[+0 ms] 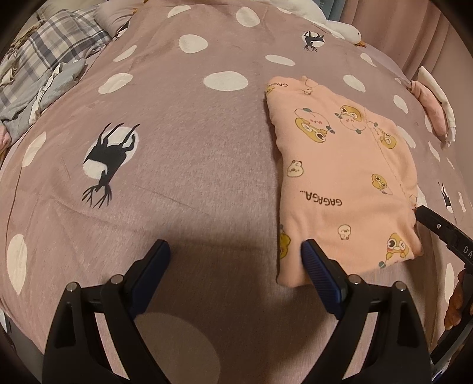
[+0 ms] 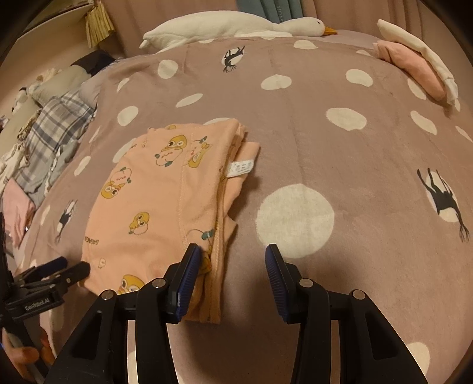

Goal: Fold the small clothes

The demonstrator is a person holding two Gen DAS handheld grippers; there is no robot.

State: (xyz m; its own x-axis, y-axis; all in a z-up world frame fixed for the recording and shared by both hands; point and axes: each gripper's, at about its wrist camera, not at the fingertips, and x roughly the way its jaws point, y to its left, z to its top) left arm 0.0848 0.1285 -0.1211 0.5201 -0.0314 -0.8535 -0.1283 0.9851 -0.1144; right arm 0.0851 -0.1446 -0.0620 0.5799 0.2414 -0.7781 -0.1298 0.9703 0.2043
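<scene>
A peach garment (image 1: 346,177) printed with cartoon ducks lies folded into a rectangle on the mauve spotted bedspread (image 1: 183,153). In the right wrist view the garment (image 2: 153,206) shows its stacked layers and a white label along its right edge. My left gripper (image 1: 235,251) hovers open at the garment's near left corner, its right finger over the fabric and only bedspread between the pads. My right gripper (image 2: 232,257) is partly open at the near right corner, its left finger over the garment's edge and bedspread in the gap. One of its fingers (image 1: 428,220) touches the garment's right edge.
A folded pink and white stack (image 2: 414,68) sits at the far right of the bed. Plaid and grey clothes (image 1: 59,53) are piled at the left. A white goose plush (image 2: 236,26) lies along the back. A hand (image 2: 26,357) holds the left gripper (image 2: 69,267).
</scene>
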